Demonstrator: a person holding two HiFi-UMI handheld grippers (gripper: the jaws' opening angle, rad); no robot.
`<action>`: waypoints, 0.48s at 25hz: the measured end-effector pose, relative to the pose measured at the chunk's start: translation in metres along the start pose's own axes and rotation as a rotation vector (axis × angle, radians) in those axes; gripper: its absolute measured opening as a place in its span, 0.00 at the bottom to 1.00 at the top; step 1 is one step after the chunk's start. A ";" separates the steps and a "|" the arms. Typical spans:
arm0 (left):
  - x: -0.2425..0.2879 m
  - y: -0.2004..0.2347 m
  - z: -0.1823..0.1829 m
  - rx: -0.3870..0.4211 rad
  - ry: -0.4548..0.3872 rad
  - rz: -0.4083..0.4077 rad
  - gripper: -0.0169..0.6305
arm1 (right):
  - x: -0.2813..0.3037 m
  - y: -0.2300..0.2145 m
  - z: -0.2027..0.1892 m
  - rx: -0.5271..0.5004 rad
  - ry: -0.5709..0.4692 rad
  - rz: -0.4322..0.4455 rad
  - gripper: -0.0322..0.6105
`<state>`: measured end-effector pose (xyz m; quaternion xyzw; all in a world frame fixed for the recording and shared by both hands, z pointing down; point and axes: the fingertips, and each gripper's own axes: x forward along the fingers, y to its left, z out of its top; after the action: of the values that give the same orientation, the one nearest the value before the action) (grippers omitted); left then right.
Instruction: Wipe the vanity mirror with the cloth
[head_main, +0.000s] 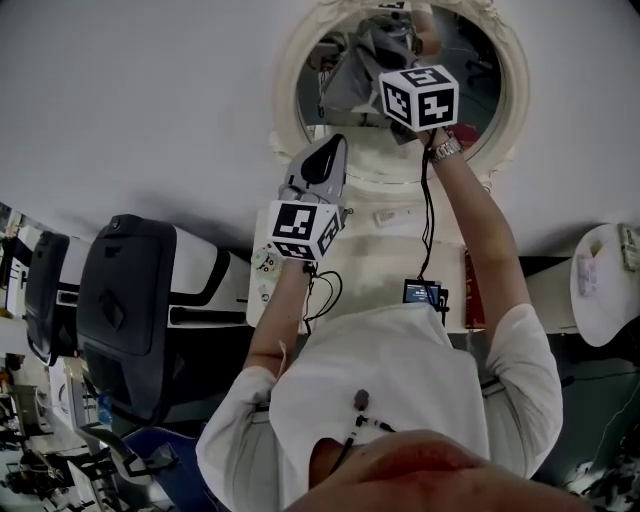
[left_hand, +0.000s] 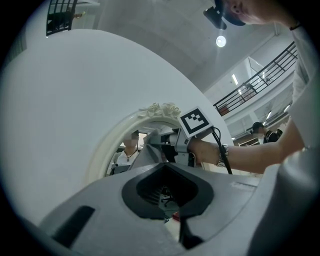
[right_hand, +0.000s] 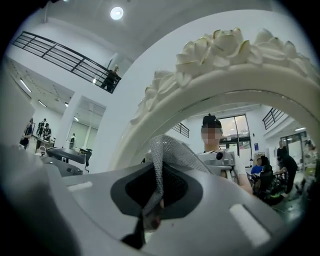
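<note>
Grey mesh cloth (right_hand: 167, 152) is up at the vanity mirror (head_main: 485, 70), one fold nipped in the right tool (right_hand: 149, 215), whose jaws are clamped on it w/ the rest bunched loose ahead. Left tool (left_hand: 176, 212) sits closed & empty near the rose-trimmed frame (right_hand: 220, 55). Risk: that thin pinch could let the cloth drag free on the glass, then hard tool tips strike it.

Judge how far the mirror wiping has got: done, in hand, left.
Done: the cloth is pinched in the shut right gripper, up at the vanity mirror. In hand: cloth against or near the glass. Left: the wiping; how much glass is clean cannot be told. The left gripper is shut, empty.
</note>
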<state>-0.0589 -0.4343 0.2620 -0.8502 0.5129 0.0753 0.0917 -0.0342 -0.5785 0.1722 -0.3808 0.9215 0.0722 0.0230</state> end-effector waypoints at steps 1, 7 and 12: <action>0.003 -0.003 -0.001 -0.003 0.000 -0.008 0.03 | -0.006 -0.007 0.000 -0.001 0.000 -0.013 0.07; 0.020 -0.029 -0.002 -0.009 -0.006 -0.073 0.03 | -0.045 -0.052 -0.007 0.011 0.007 -0.102 0.07; 0.028 -0.045 -0.004 -0.019 -0.009 -0.115 0.03 | -0.078 -0.089 -0.012 0.034 0.010 -0.179 0.07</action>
<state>-0.0059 -0.4387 0.2633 -0.8788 0.4620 0.0784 0.0902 0.0844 -0.5885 0.1815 -0.4615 0.8851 0.0524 0.0312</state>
